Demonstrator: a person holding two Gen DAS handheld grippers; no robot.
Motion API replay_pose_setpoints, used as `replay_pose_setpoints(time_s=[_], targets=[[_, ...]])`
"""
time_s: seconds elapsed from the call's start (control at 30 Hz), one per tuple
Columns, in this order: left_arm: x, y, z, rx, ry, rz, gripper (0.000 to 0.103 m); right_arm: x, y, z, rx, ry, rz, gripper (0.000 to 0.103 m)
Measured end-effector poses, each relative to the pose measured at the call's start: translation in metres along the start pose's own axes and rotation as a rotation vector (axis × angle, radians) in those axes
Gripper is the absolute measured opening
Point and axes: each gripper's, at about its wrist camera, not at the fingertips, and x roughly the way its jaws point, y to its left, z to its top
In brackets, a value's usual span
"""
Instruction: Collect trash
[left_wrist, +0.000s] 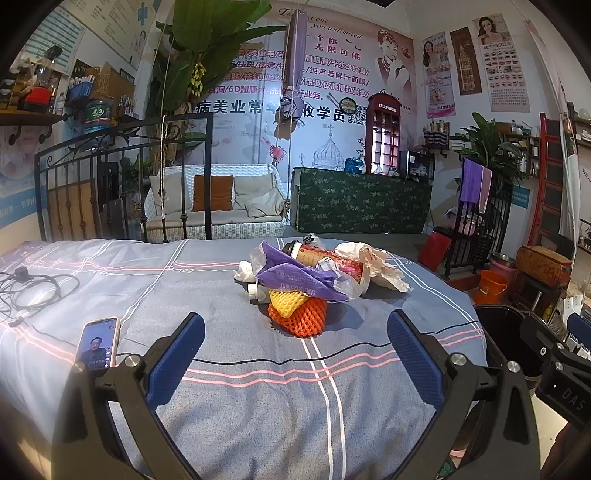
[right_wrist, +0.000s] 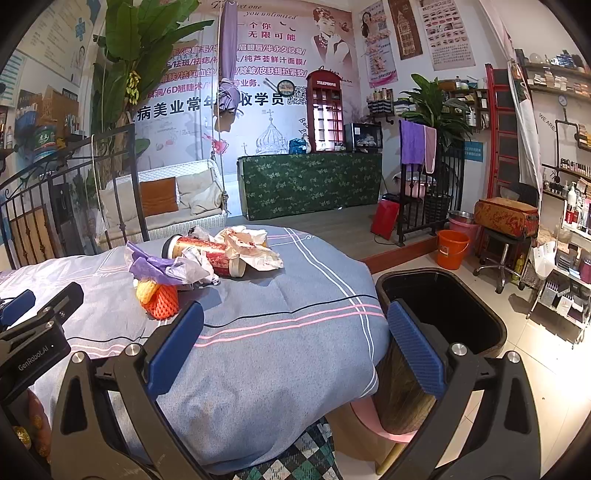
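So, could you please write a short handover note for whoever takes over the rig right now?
Left gripper: open, empty, above the bedspread.
Right gripper: open, empty, at the bed's edge by the black bin.
Trash pile sits mid-bed: orange foam net, yellow net, purple bag, cup, crumpled paper.
Done: nothing collected that I can see.
Left: move it all into the bin. Leave the phone.

Bright, sharp frames (fisheye-bent edges), glare at lower right.
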Motion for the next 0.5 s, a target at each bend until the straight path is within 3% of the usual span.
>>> replay_pose_setpoints(time_s=[0.5], targets=[[0.0004,0.0010,-0.0020,-0.003,0.005,-0.001,0.098,0.0011,0.0015,-0.0011,0.000,0.001,0.001,0.099]])
